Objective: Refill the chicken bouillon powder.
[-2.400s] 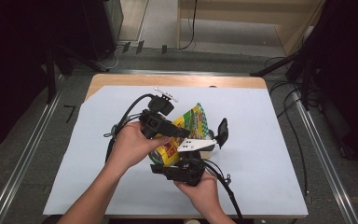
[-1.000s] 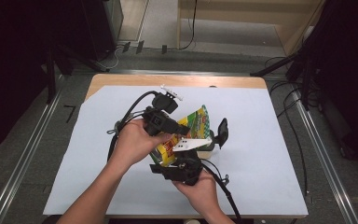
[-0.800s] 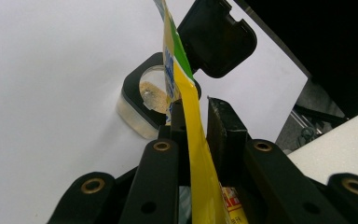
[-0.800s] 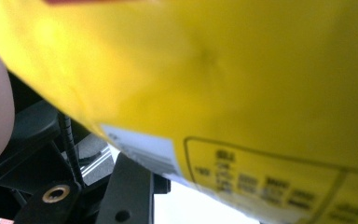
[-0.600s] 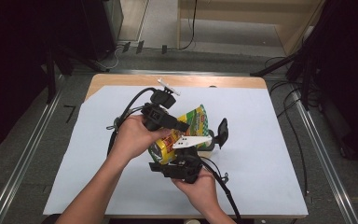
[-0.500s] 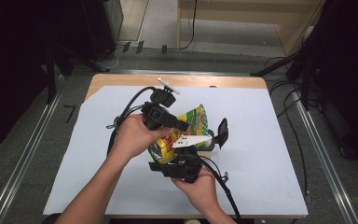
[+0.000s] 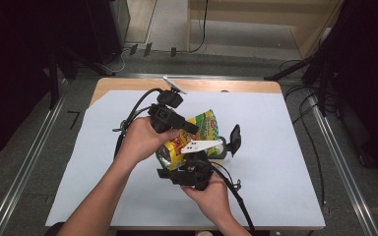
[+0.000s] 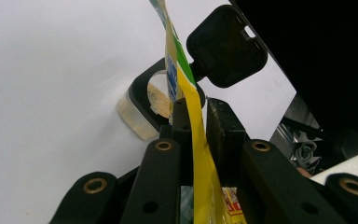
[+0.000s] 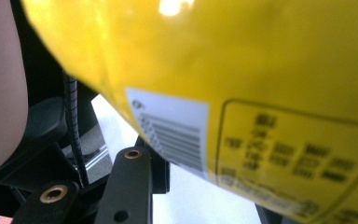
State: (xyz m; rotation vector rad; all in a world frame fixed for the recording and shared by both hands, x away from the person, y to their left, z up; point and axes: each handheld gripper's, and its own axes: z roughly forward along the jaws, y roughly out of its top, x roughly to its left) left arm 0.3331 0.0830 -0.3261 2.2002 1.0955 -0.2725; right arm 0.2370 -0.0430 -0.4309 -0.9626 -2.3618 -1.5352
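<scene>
A yellow and green snack bag (image 7: 201, 125) is held above the table between both grippers. My left gripper (image 7: 186, 129) is shut on the bag's thin upper edge (image 8: 186, 93); in the left gripper view (image 8: 200, 123) its pads pinch the foil. My right gripper (image 7: 187, 173) holds the bag's lower end, and the bulging yellow bag (image 9: 261, 70) with its barcode sits between its jaws (image 9: 209, 186). Just beyond the bag stands a small clear container (image 8: 145, 107) with pale crumbs inside. Its black lid (image 8: 226, 46) is flipped open, and the bag's edge hangs over the mouth.
A white sheet (image 7: 285, 167) covers the wooden table (image 7: 128, 84). The container's open lid (image 7: 235, 139) stands to the right of the bag. Cables trail from both grippers. Metal rails and dark floor surround the table.
My left gripper has shifted slightly toward the far side with the bag's top edge in it, tipping the bag more. The right gripper has kept its place.
</scene>
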